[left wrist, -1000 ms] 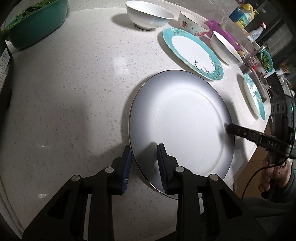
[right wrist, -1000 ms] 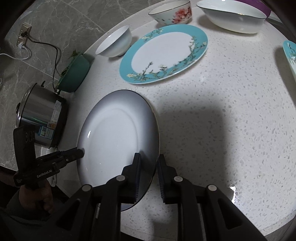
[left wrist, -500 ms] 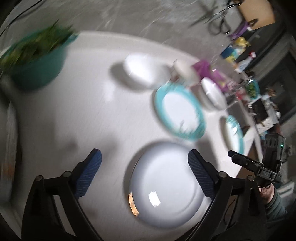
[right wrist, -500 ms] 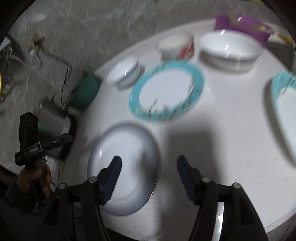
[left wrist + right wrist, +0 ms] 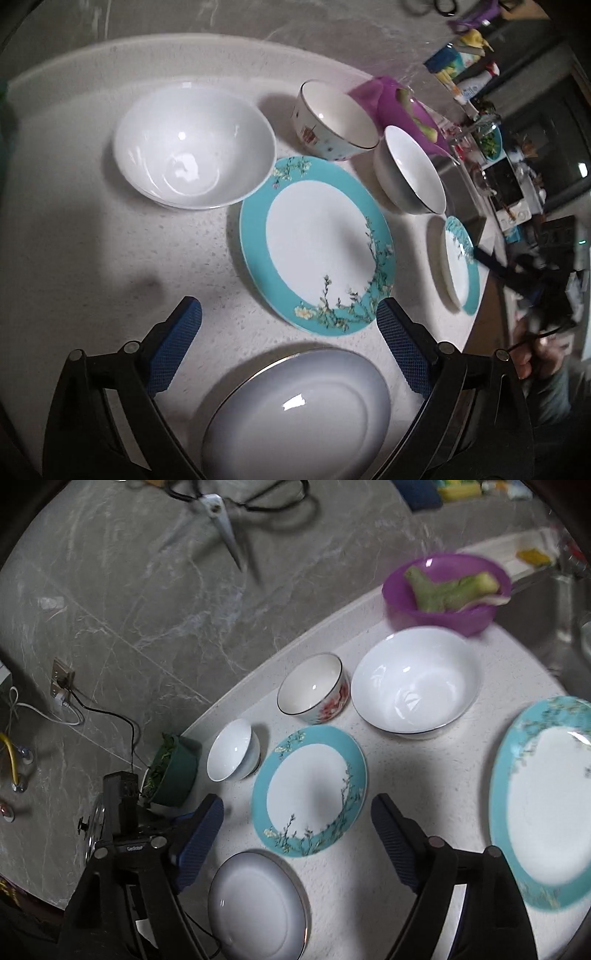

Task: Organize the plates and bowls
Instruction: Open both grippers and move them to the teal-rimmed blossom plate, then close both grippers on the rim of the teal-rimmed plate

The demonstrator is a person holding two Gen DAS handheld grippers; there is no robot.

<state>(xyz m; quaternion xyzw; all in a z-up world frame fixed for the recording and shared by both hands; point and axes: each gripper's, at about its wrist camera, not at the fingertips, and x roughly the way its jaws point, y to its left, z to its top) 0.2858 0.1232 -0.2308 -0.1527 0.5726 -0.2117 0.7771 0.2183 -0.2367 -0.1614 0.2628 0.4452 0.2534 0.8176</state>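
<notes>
Both tools have just let go of the grey-white plate [image 5: 299, 410]: left tool [image 5: 288, 343] and right tool [image 5: 295, 842] jaws have just been opening, now spread, empty, lifted back. Plate lies flat on tabletop [image 5: 92, 258] just beside the teal floral plate [image 5: 317, 243]; that placement looks finished, bowls still unstacked.

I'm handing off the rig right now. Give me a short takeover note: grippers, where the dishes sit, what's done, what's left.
Left gripper: open, empty, jaws just opened.
Right gripper: open, empty, jaws just opened.
Grey-white plate: released, flat on the counter at the near edge.
Teal-rimmed plate lies just beyond it; a second teal-rimmed plate sits apart to the right.
Large white bowl, floral bowl and dark-rimmed bowl stand separately behind.
Done: grey-white plate set down.
Left: nothing is stacked yet.
</notes>
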